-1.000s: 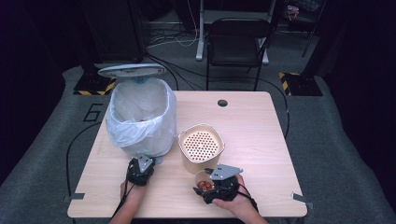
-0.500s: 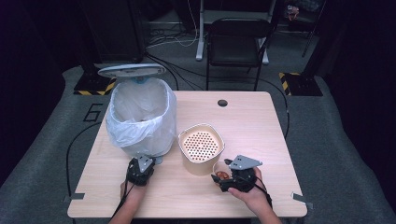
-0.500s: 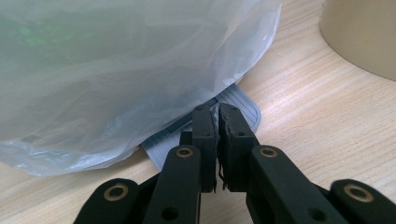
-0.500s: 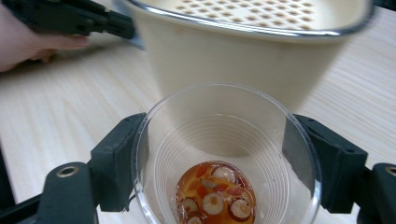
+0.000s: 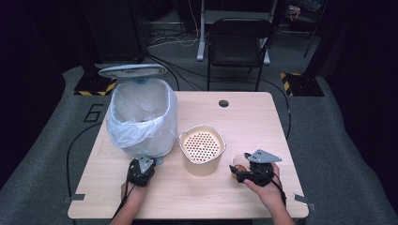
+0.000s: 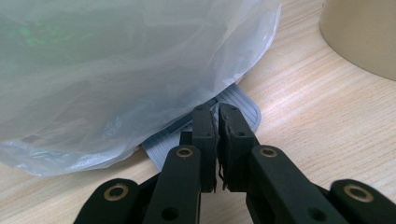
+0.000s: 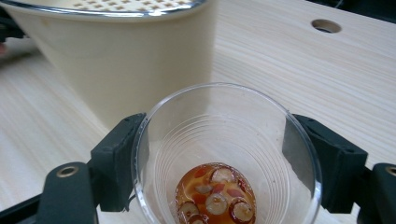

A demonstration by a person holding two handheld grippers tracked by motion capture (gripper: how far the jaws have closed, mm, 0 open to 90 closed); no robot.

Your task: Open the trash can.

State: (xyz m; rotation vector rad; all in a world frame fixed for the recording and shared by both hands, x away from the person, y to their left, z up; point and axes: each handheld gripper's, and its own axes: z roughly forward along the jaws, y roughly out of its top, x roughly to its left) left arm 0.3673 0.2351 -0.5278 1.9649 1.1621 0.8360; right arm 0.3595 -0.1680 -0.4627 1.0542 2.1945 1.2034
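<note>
A clear plastic cup (image 7: 224, 154) holds a little amber liquid with sliced pieces at its bottom. My right gripper (image 7: 224, 135) is shut on it, a jaw on each side of the cup (image 5: 240, 163); this gripper (image 5: 238, 169) is just right of the beige tub with a perforated top (image 5: 202, 149). My left gripper (image 5: 146, 163) is shut with nothing between its jaws. Its tips (image 6: 215, 116) rest on the grey ribbed pedal (image 6: 240, 102) at the foot of the bag-lined bin (image 5: 141, 117).
The bin's lid (image 5: 132, 70) stands raised over the white liner. The tub's wall (image 7: 116, 60) is close ahead of the cup. A round cable hole (image 5: 223, 103) is in the far tabletop. A black chair (image 5: 237, 44) stands beyond the table.
My right gripper has carried the cup to the right, from in front of the tub to its right side. The left gripper has stayed at the bin's pedal.
</note>
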